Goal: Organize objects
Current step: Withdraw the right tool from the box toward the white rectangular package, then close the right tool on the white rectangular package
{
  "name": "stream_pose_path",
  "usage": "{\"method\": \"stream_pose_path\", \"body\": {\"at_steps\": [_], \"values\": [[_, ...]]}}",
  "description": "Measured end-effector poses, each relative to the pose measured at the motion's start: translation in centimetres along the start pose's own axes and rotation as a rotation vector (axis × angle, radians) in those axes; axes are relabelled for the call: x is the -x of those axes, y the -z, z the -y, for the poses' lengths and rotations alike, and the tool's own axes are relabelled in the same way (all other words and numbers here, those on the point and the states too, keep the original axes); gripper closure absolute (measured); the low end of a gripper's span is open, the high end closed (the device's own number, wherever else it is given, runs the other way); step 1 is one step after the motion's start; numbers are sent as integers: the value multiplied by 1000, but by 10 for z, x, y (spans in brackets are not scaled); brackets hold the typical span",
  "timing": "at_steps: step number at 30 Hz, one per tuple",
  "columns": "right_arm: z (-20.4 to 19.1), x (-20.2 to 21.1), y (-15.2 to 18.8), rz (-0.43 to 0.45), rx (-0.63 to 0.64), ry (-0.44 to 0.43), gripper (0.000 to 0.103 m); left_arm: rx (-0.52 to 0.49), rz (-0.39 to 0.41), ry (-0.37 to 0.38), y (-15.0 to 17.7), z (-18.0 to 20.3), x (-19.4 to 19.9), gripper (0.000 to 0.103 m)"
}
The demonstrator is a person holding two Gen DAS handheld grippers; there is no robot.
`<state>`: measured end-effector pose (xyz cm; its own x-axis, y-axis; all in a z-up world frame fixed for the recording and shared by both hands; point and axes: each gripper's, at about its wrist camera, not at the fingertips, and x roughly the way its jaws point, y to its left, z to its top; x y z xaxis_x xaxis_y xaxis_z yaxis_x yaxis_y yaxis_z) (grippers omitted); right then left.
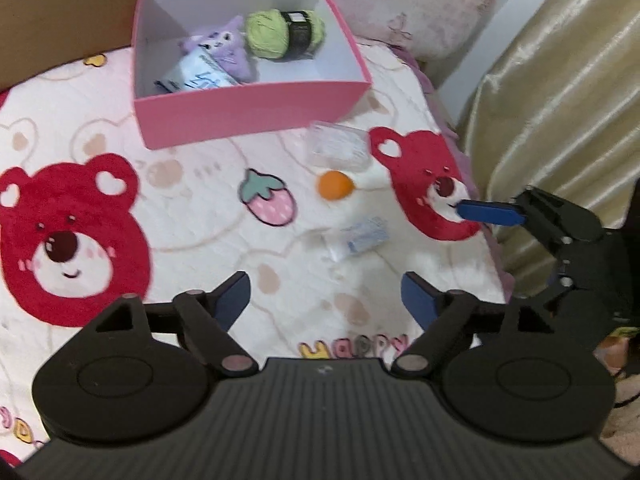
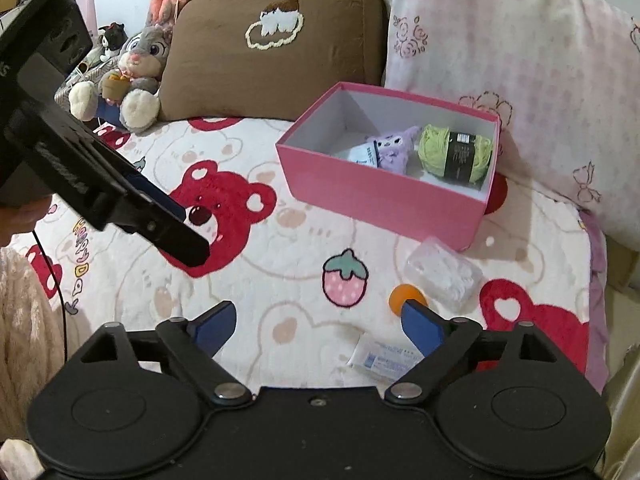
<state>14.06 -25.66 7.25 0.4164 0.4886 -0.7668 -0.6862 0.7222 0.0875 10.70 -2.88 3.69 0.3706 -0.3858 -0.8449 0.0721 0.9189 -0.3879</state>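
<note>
A pink box (image 1: 256, 116) (image 2: 380, 200) stands on a bear-print blanket and holds a purple plush (image 1: 228, 44) (image 2: 394, 148), a green yarn ball (image 1: 280, 32) (image 2: 454, 154) and a white-blue packet (image 1: 200, 76). In front of the box lie a clear plastic case (image 1: 338, 148) (image 2: 442, 276), an orange ball (image 1: 334, 185) (image 2: 398, 294) and a small white-blue tube (image 1: 360, 238) (image 2: 384, 358). My left gripper (image 1: 324, 284) hovers open over the blanket, near the tube. My right gripper (image 2: 318, 310) is open too, with nothing between its pads; its right pad hides part of the ball.
A brown pillow (image 2: 272, 48) and a pink-patterned pillow (image 2: 500, 60) stand behind the box. A rabbit plush (image 2: 136, 76) sits at the back left. A gold curtain (image 1: 560, 80) hangs past the blanket's right edge. A fuzzy sleeve (image 2: 20, 320) shows at the left.
</note>
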Motion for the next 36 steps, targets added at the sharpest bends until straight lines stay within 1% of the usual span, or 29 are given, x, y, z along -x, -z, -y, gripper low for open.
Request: {"method": "stream_pose_path", "body": {"at_steps": [2, 6, 8, 9, 12, 14, 16, 19, 21, 25, 26, 28, 30, 31, 33, 36], "values": [[0, -2, 7, 1, -1, -1, 9, -7, 5, 7, 4, 6, -4, 11], [-3, -9, 25, 13, 27, 21, 9, 10, 0, -2, 12, 12, -24, 10], [-4, -13, 35, 25, 50, 28, 9, 24, 21, -10, 15, 12, -35, 5], [-3, -15, 41, 38, 63, 33, 9, 24, 27, -25, 17, 12, -44, 4], [-1, -25, 56, 75, 83, 65, 9, 21, 32, -63, 22, 11, -69, 4], [5, -35, 65, 95, 69, 87, 9, 38, 36, -84, 25, 9, -84, 4], [12, -45, 74, 110, 56, 106, 9, 60, 41, -85, 26, 5, -100, 4], [26, -64, 81, 77, 33, 109, 9, 108, 62, -66, 29, -3, -120, 4], [33, -72, 86, 77, 15, 114, 10, 122, 67, -58, 30, -6, -133, 4], [42, -87, 94, 75, 5, 151, 10, 136, 109, -94, 33, -7, -151, 4], [43, -91, 95, 72, 7, 168, 10, 134, 108, -104, 33, -7, -157, 4], [47, -97, 101, 83, -11, 161, 10, 135, 98, -99, 32, -9, -167, 4], [54, -105, 106, 68, -53, 139, 10, 127, 86, -89, 33, -10, -182, 4], [57, -110, 108, 58, -76, 141, 10, 119, 79, -91, 34, -10, -188, 5], [62, -116, 112, 67, -100, 145, 10, 110, 74, -105, 36, -11, -200, 7], [66, -119, 116, 104, -130, 129, 10, 86, 132, -104, 40, -9, -205, 7]]}}
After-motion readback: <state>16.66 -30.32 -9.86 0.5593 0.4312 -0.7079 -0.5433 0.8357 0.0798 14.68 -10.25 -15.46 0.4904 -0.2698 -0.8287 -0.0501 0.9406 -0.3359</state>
